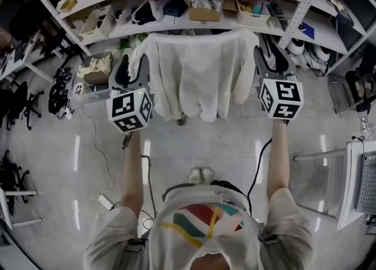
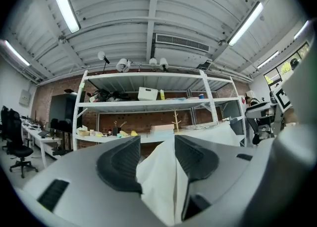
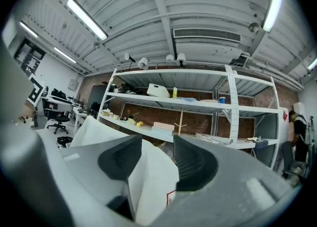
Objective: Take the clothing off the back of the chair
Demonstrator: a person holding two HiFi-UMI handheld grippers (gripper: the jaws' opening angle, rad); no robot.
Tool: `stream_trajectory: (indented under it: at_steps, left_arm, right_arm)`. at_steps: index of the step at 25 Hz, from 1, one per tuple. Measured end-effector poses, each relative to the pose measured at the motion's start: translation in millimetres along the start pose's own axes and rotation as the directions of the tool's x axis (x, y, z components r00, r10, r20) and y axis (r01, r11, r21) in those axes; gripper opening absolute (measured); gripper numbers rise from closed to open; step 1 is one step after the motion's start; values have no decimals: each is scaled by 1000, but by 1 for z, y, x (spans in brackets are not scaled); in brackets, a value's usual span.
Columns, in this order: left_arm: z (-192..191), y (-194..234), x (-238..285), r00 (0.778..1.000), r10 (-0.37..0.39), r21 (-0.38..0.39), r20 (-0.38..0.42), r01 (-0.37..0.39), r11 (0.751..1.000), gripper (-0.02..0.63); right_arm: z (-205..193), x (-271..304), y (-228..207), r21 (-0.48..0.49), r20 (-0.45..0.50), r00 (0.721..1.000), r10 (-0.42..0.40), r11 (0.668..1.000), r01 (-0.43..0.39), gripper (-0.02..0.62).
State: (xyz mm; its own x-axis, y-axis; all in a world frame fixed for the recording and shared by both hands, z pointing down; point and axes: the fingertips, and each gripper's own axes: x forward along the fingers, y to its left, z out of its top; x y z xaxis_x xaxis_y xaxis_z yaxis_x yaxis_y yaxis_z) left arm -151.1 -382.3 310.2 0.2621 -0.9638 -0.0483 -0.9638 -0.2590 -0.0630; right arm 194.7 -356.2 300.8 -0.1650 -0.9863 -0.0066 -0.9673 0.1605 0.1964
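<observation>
A white garment (image 1: 197, 72) hangs over the back of a chair and hides nearly all of it. My left gripper (image 1: 132, 66) is at the garment's left shoulder, my right gripper (image 1: 269, 57) at its right one. In the left gripper view the jaws (image 2: 157, 144) stand apart with a fold of the white cloth (image 2: 161, 181) between them, not pinched. The right gripper view shows the same: jaws (image 3: 157, 144) parted, white cloth (image 3: 151, 186) lying in the gap.
A long white shelving unit (image 1: 200, 16) with boxes and clutter stands just behind the chair. Black office chairs (image 1: 17, 104) are at the left, a white table (image 1: 358, 180) at the right. A cable (image 1: 97, 145) trails over the glossy floor.
</observation>
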Motion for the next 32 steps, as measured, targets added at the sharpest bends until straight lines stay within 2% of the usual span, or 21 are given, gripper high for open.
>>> stream_trajectory:
  at_steps: [6, 11, 18, 21, 23, 26, 29, 32]
  left_arm:
    - [-31, 19, 40, 994, -18, 2, -105, 18, 1000, 230]
    - [-57, 19, 62, 984, -44, 2, -174, 46, 999, 234]
    - [-86, 28, 77, 967, -59, -5, -247, 60, 998, 236]
    - [-88, 32, 82, 965, -56, 2, -255, 59, 998, 236]
    - [-89, 34, 84, 965, -59, -1, -255, 61, 998, 236]
    - [-92, 32, 89, 962, -80, -7, -262, 81, 997, 236]
    - [-96, 25, 95, 955, -99, 24, -279, 110, 994, 244]
    - [-96, 24, 100, 952, -107, 16, -285, 117, 993, 244]
  right_arm:
    - [-21, 45, -15, -58, -100, 995, 14, 998, -20, 252]
    - [-45, 70, -10, -80, -169, 984, 48, 995, -62, 256]
    - [-58, 88, -9, -8, -184, 975, 122, 992, -126, 296]
    - [-61, 85, -23, 56, -175, 977, 125, 992, -117, 307]
    - [-62, 82, -30, 63, -170, 979, 112, 993, -102, 307]
    - [-66, 84, -27, -3, -196, 975, 106, 994, -109, 306]
    - [-79, 93, -14, -95, -267, 956, 120, 984, -150, 307]
    - [-93, 102, -12, -125, -313, 943, 111, 980, -156, 307]
